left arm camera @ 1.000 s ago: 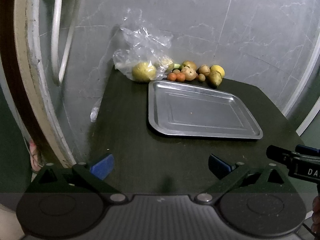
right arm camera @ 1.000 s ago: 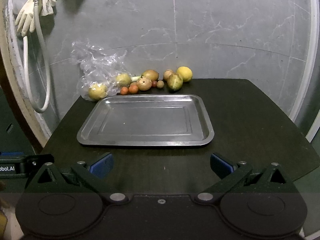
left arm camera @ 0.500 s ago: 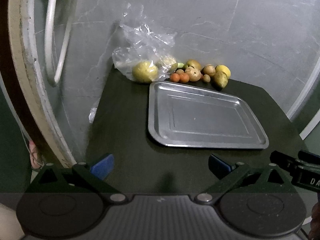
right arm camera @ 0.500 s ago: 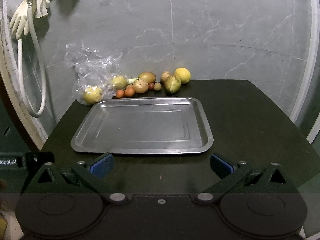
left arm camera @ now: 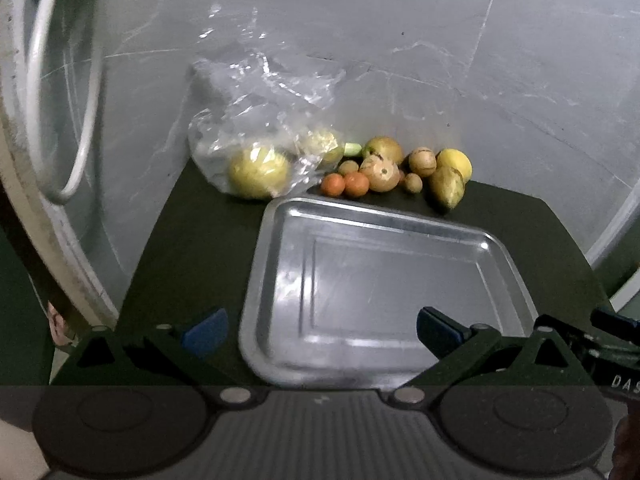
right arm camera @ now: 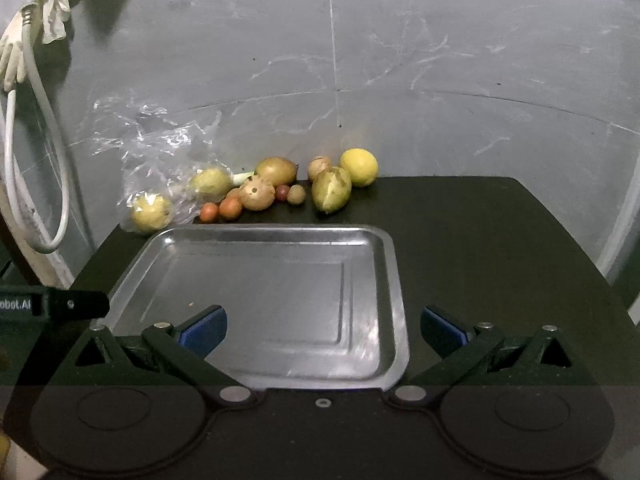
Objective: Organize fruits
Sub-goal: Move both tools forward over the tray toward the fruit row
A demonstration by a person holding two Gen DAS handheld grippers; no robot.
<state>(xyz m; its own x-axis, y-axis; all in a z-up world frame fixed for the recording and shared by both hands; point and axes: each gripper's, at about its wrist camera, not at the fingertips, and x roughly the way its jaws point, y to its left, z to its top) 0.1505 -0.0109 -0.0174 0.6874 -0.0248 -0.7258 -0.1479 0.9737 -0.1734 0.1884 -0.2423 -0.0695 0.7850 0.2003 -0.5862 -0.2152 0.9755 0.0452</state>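
The fruits [right arm camera: 276, 188] lie clustered at 12 o'clock beyond the empty metal tray [right arm camera: 394, 280], none transferred. Both tools have advanced over the tray's near edge: left gripper [left arm camera: 320, 330] and right gripper [right arm camera: 324, 330] spread, holding nothing. Approach phase; first pick pending.

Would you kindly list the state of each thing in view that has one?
Tray: empty, flat on the table.
Bag: crumpled, holding two yellow fruits.
Loose fruit: heaped behind the tray, none on it.
Left claw: open, empty.
Right claw: open, empty.
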